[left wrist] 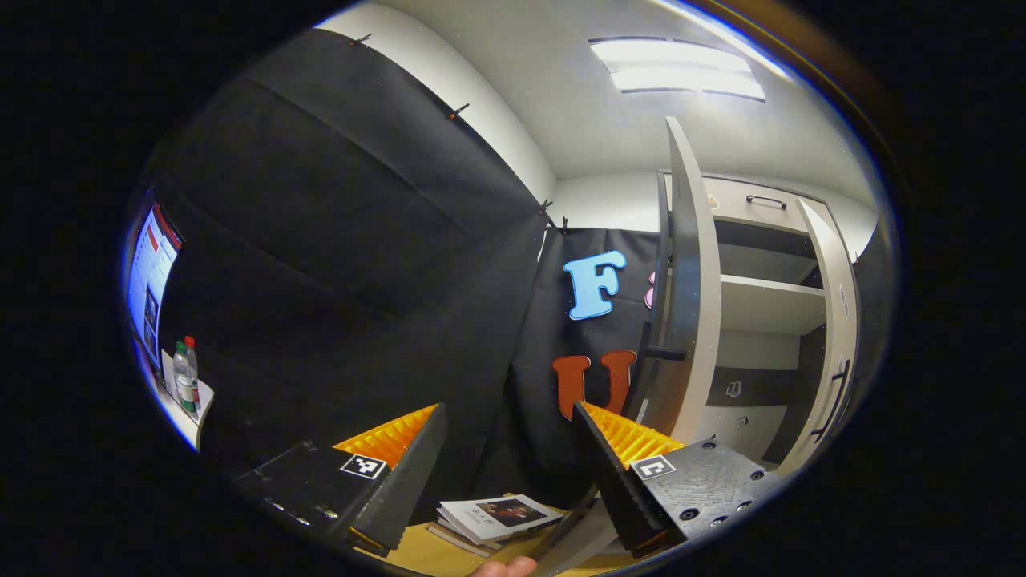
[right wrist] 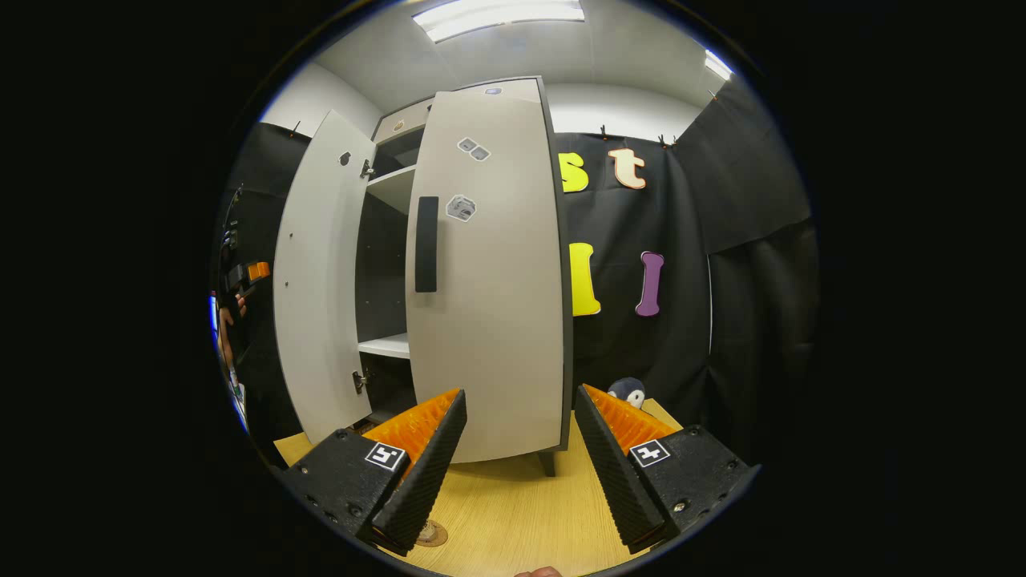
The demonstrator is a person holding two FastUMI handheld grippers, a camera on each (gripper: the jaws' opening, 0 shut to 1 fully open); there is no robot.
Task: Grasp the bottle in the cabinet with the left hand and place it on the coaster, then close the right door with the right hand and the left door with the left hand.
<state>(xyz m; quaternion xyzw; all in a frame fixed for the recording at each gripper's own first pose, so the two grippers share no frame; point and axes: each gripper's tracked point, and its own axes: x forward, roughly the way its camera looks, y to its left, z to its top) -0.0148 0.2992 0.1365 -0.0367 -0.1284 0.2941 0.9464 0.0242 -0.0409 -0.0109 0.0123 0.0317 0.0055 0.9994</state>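
In the right gripper view the pale cabinet stands on a wooden table (right wrist: 513, 513) with both doors swung out. Its right door (right wrist: 489, 320), with a black handle (right wrist: 426, 244), is just beyond my open right gripper (right wrist: 521, 391). The left door (right wrist: 321, 272) stands open farther left. A small round coaster (right wrist: 434, 534) peeks out beside my near finger on the table. In the left gripper view my left gripper (left wrist: 509, 409) is open, with nothing between its fingers. It points left of the cabinet's left door (left wrist: 685, 280), seen edge-on. White shelves (left wrist: 769, 304) show inside.
A stack of magazines (left wrist: 497, 514) lies on the table below the left gripper. Two small bottles (left wrist: 186, 377) stand on a side table by a screen at far left. A plush toy (right wrist: 629, 393) sits right of the cabinet. The other gripper (right wrist: 248, 276) shows at far left.
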